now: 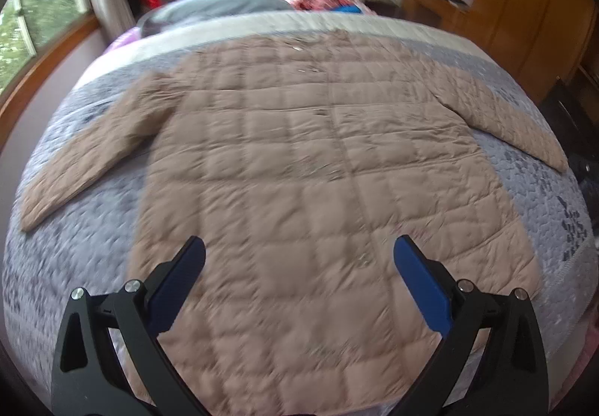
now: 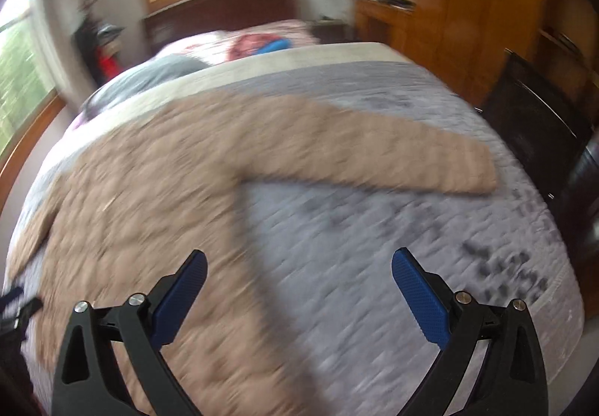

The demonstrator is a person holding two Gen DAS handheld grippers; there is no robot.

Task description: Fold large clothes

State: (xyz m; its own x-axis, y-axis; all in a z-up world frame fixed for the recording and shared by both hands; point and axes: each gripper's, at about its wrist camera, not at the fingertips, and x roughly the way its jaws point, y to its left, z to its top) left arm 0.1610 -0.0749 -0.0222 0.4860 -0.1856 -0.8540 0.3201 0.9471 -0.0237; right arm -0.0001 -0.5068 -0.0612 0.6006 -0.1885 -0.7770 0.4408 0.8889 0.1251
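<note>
A large tan quilted coat (image 1: 299, 161) lies spread flat on the bed, hem toward me, both sleeves stretched out to the sides. My left gripper (image 1: 299, 259) is open and empty, hovering above the coat's lower hem near its middle. My right gripper (image 2: 299, 266) is open and empty, above the bedspread just right of the coat's side edge, below the right sleeve (image 2: 393, 158). The right wrist view is blurred by motion. The coat body (image 2: 149, 199) fills its left half.
The bed has a grey-blue patterned bedspread (image 1: 543, 199), with a grey pillow (image 1: 224, 6) and red and blue items (image 1: 325, 2) at the headboard end. A window (image 1: 41, 12) is left. Wooden wardrobes (image 1: 531, 8) and a dark chair (image 2: 535, 124) stand right.
</note>
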